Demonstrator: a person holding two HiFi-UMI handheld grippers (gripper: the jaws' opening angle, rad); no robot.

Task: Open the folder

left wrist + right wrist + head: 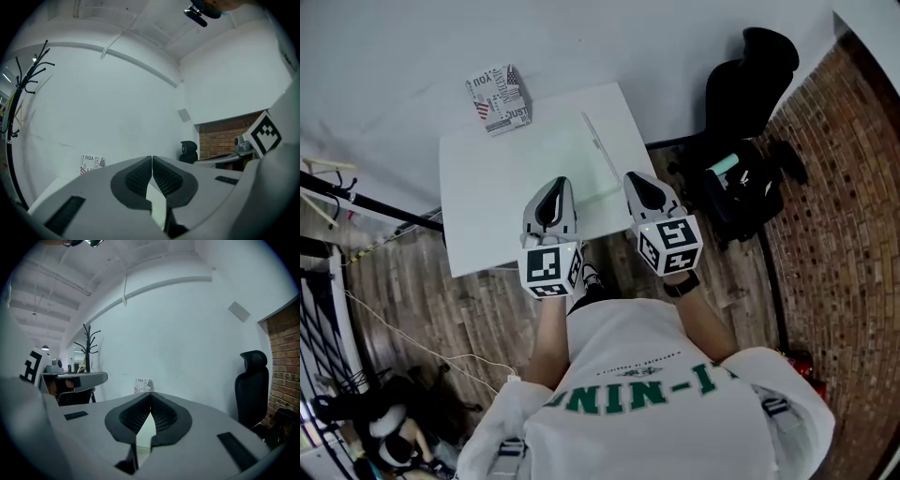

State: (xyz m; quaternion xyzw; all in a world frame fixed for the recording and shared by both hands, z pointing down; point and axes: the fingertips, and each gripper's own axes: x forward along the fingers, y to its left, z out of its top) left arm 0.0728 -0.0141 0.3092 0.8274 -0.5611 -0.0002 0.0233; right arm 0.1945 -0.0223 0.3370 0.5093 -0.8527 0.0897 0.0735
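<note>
A pale folder (567,155) lies flat and closed on the white table (473,225), its long right edge running toward the table's near right corner. My left gripper (555,185) hovers over the folder's near edge with its jaws pressed together and nothing between them; the left gripper view shows the pads meeting (152,158). Beside it, my right gripper (638,178) is over the table's near right edge next to the folder's corner, also shut and empty (150,393). Both point roughly level toward the far wall.
A printed box (499,98) stands at the table's far edge against the white wall, also visible as the box (93,162) and the box (144,384). A black office chair (750,141) stands right of the table. A coat stand (89,345) and cables (356,244) are at the left.
</note>
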